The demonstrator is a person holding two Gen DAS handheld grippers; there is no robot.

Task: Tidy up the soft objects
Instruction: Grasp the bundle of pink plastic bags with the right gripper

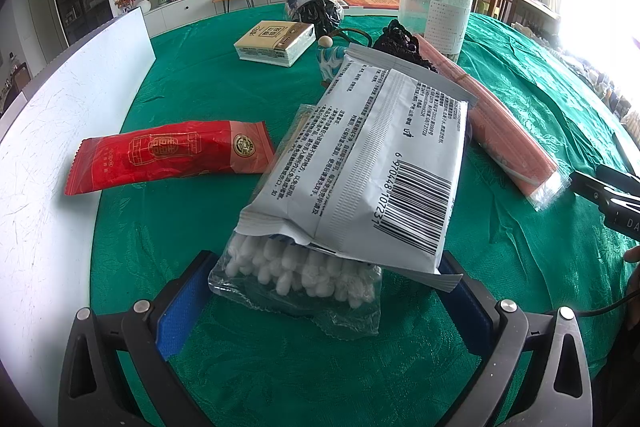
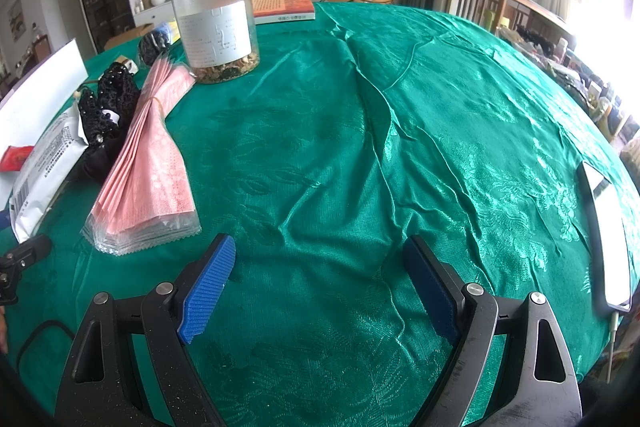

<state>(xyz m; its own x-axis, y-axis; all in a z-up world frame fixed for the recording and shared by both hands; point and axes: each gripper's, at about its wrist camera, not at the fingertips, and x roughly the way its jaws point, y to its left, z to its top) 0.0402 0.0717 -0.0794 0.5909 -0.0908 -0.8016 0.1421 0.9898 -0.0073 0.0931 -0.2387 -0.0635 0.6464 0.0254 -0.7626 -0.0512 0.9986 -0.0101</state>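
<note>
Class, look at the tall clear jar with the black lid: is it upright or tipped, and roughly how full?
Upright: the jar stands on the green tablecloth, lid on top. Nearly empty: contents fill only its bottom band.

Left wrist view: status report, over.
Left gripper open around clear cotton-swab bag; white barcode packet lying on top. Right gripper open, empty, over green tablecloth.

A shiny emerald-green damask tablecloth (image 2: pixel 360 147) with a woven leaf and flower pattern covers the scene. At near left lies a white plastic pack printed with black text and a striped barcode (image 1: pixel 368 163), over a clear bag of white cotton swabs (image 1: pixel 304 275). Left of it sits a red sachet with gold line art (image 1: pixel 168 155); to the right, a salmon-pink bundle in clear film (image 2: pixel 148 171). Both grippers' pads (image 2: pixel 208 283) are ribbed blue on black fingers.
</note>
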